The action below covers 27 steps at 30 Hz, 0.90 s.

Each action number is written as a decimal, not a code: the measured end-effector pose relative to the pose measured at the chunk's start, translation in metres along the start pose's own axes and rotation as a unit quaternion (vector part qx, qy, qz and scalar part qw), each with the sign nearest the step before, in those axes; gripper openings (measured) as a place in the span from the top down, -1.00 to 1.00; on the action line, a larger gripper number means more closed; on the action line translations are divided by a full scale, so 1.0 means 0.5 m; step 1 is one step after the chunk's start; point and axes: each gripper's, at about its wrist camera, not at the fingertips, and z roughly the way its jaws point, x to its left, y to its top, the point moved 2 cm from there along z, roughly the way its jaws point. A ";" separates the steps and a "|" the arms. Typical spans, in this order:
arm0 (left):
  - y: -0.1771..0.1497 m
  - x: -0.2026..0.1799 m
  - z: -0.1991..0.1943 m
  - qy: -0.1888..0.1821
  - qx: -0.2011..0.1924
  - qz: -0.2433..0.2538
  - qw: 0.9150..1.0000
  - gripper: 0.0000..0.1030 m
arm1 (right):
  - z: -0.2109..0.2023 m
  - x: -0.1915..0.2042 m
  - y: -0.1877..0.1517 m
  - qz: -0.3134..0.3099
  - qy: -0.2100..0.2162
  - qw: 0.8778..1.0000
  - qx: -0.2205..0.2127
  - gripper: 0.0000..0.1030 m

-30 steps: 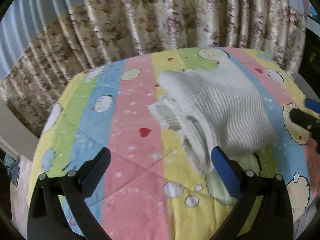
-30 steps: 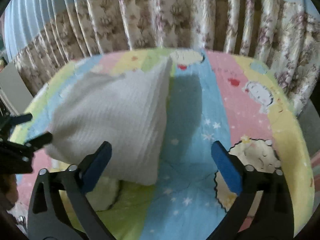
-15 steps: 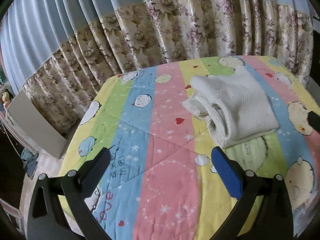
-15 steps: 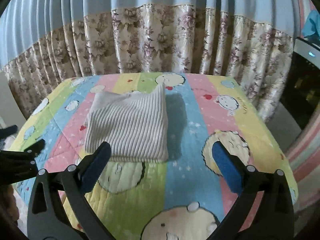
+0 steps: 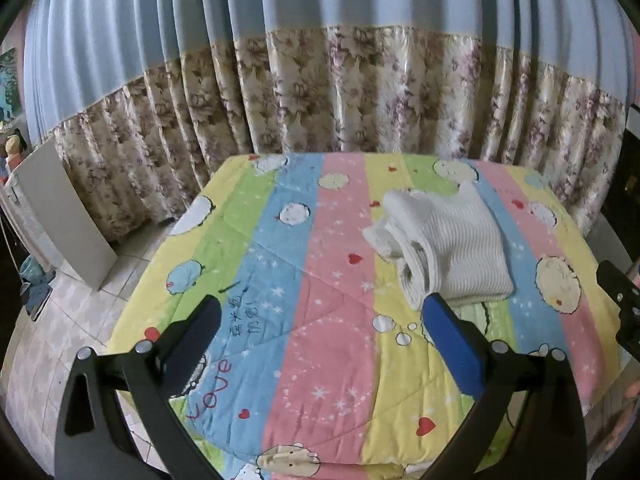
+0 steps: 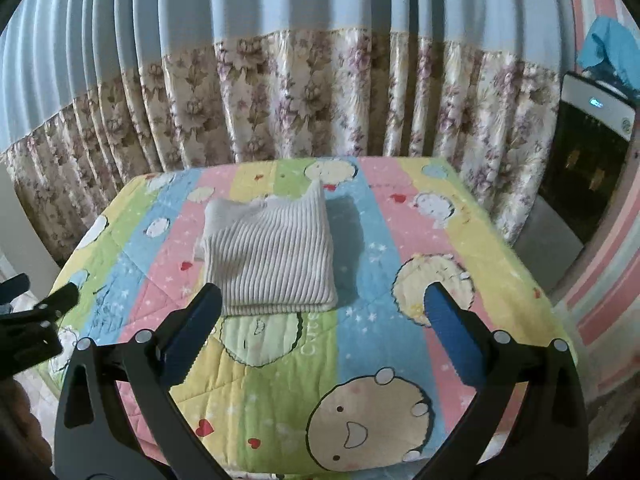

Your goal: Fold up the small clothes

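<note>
A folded white ribbed garment (image 6: 272,254) lies on a striped cartoon quilt (image 6: 360,332), centre of your right wrist view, with its smooth top face and near fold toward you. Only your left wrist view shows the other side: there the garment (image 5: 452,242) sits right of centre, and its layered, rolled edges face the lens at the left of the bundle.

Your left wrist view alone takes in the tiled floor (image 5: 60,320) and a pale board (image 5: 60,216) leaning at the left edge. Your right wrist view alone catches a dark appliance with a small lit display (image 6: 592,128) at the right edge and a blue cloth (image 6: 612,52) above it. A blue-and-floral curtain (image 5: 320,92) hangs behind the bed in both.

Your left gripper (image 5: 320,320) hovers above the near part of the quilt, jaws spread wide and empty, its blue-padded finger overlapping the garment's near corner in the frame; whether it touches cannot be told. Your right gripper (image 6: 322,312) hangs likewise, wide apart with nothing between the fingers, short of the garment's near edge. Each gripper shows as a dark shape at the other view's side edge.
</note>
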 end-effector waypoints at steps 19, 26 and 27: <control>0.014 -0.008 -0.026 -0.008 -0.015 0.011 1.000 -0.96 | -0.027 0.007 0.027 0.008 0.003 1.000 -0.017 -0.94; 0.022 0.002 -0.024 -0.006 -0.018 0.010 1.000 -0.96 | -0.026 0.006 0.031 0.007 0.005 1.000 -0.018 -0.94; 0.021 0.002 -0.025 -0.006 -0.017 0.010 1.000 -0.96 | -0.028 0.006 0.033 0.006 0.003 1.000 -0.019 -0.94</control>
